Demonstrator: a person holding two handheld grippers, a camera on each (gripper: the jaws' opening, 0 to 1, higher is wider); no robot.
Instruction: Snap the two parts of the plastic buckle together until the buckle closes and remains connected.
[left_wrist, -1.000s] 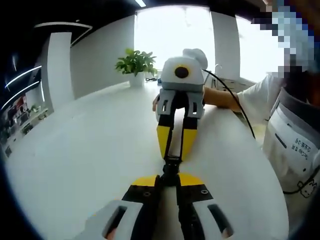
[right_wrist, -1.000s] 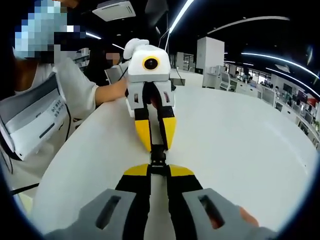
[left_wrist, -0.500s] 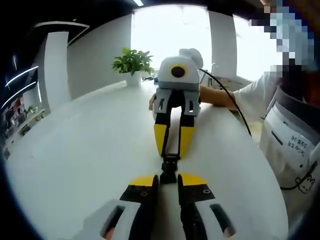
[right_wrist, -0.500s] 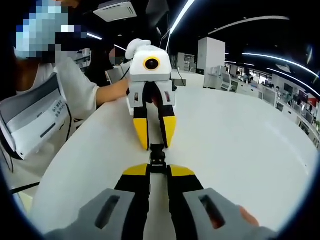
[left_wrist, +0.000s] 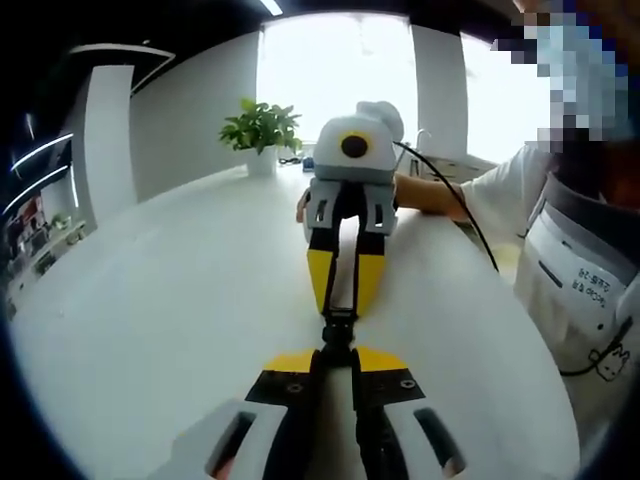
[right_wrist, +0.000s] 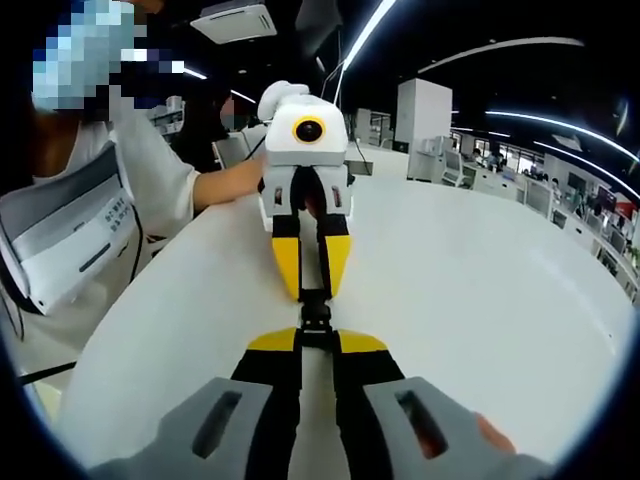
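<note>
A small black plastic buckle (left_wrist: 338, 330) hangs just above the white table (left_wrist: 150, 300), held end to end between the two grippers. My left gripper (left_wrist: 336, 358) rises from the bottom of the left gripper view, its yellow-tipped jaws shut on the near buckle half. Facing it, my right gripper (left_wrist: 340, 300) holds the far half. In the right gripper view the buckle (right_wrist: 316, 315) sits between my right gripper (right_wrist: 318, 345), shut on its near end, and the left gripper (right_wrist: 312, 288) opposite. The two halves touch; whether they are latched I cannot tell.
A person in a white shirt (left_wrist: 575, 250) stands at the table's edge, an arm (right_wrist: 225, 180) reaching to the far gripper. A black cable (left_wrist: 470, 225) trails from the right gripper. A potted plant (left_wrist: 262, 128) stands at the far side. The table top (right_wrist: 480, 270) is wide and curved.
Half a second ago the left gripper's jaws stood slightly apart behind the buckle; now they are pressed together on it. Both grippers remain tip to tip.
</note>
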